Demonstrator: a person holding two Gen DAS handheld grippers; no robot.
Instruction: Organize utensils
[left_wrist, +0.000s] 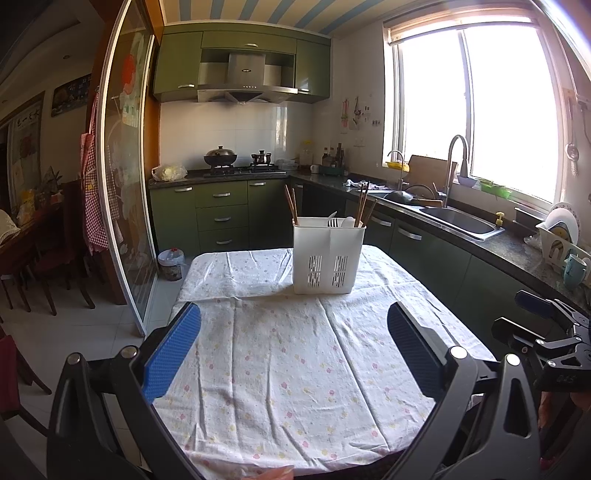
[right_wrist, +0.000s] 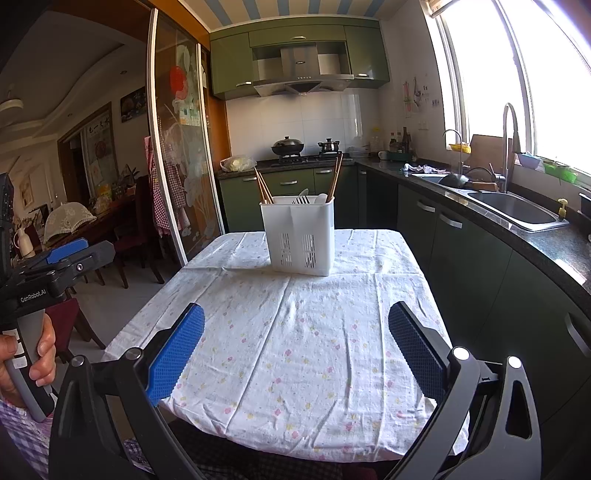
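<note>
The left gripper (left_wrist: 293, 345) and the right gripper (right_wrist: 295, 347) are both spread wide with nothing in them, low over the table (right_wrist: 295, 332), while the white holder (right_wrist: 300, 236) with chopsticks (right_wrist: 335, 177) stands at its far end.

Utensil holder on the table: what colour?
White, with slotted vents low on its front; clearest in the right wrist view.

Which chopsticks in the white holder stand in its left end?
The lighter tan chopsticks lean at the left end of the white holder; the darker brown chopsticks stand at its right end.

Table (left_wrist: 424, 306), floral cloth (left_wrist: 288, 369) over it, white caddy (left_wrist: 327, 258) standing upright
</note>
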